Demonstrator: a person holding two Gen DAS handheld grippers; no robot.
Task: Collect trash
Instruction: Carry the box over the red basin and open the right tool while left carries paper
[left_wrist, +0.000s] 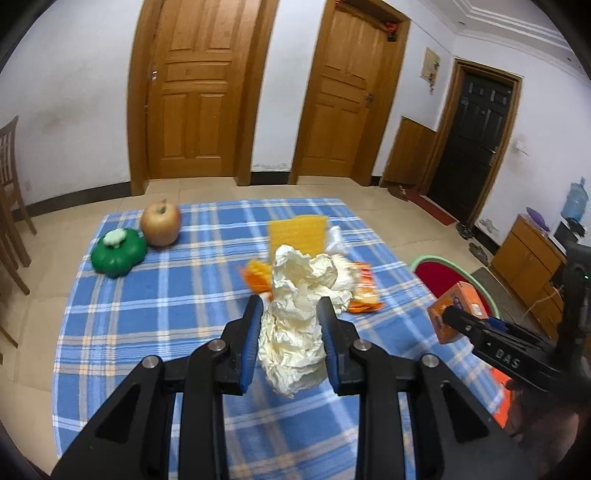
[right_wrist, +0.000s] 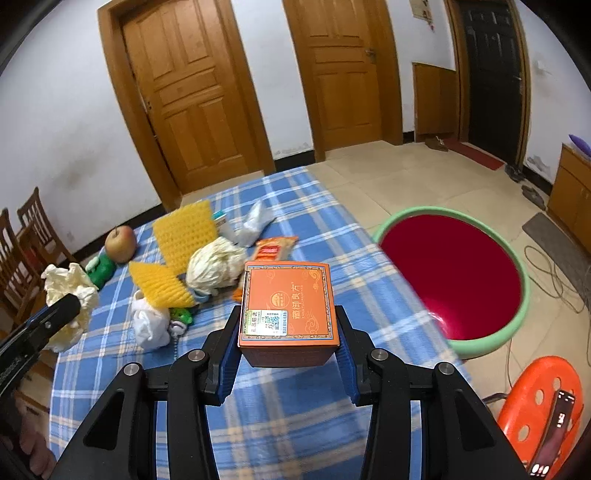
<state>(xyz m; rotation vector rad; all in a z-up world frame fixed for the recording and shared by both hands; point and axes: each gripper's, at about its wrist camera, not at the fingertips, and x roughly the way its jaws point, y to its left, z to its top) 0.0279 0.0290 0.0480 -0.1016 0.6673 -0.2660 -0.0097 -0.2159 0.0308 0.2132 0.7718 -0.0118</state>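
My left gripper (left_wrist: 290, 306) is shut on a crumpled cream paper wad (left_wrist: 295, 332) and holds it above the blue plaid table (left_wrist: 147, 332); the wad also shows in the right wrist view (right_wrist: 68, 291). My right gripper (right_wrist: 288, 314) is shut on an orange box (right_wrist: 288, 306), also seen in the left wrist view (left_wrist: 456, 314), near the table's right edge. A red basin with a green rim (right_wrist: 458, 277) stands on the floor right of the table. More trash lies mid-table: yellow foam nets (right_wrist: 184, 229), a second paper wad (right_wrist: 214, 266), an orange wrapper (right_wrist: 275, 249), white bags (right_wrist: 149, 325).
An apple (left_wrist: 161, 223) and a green pumpkin-shaped toy (left_wrist: 117, 253) sit at the table's far left. Wooden chairs (right_wrist: 22, 251) stand left. An orange stool (right_wrist: 535, 406) with a phone (right_wrist: 554, 432) stands at front right. Cables (right_wrist: 554, 273) lie on the floor.
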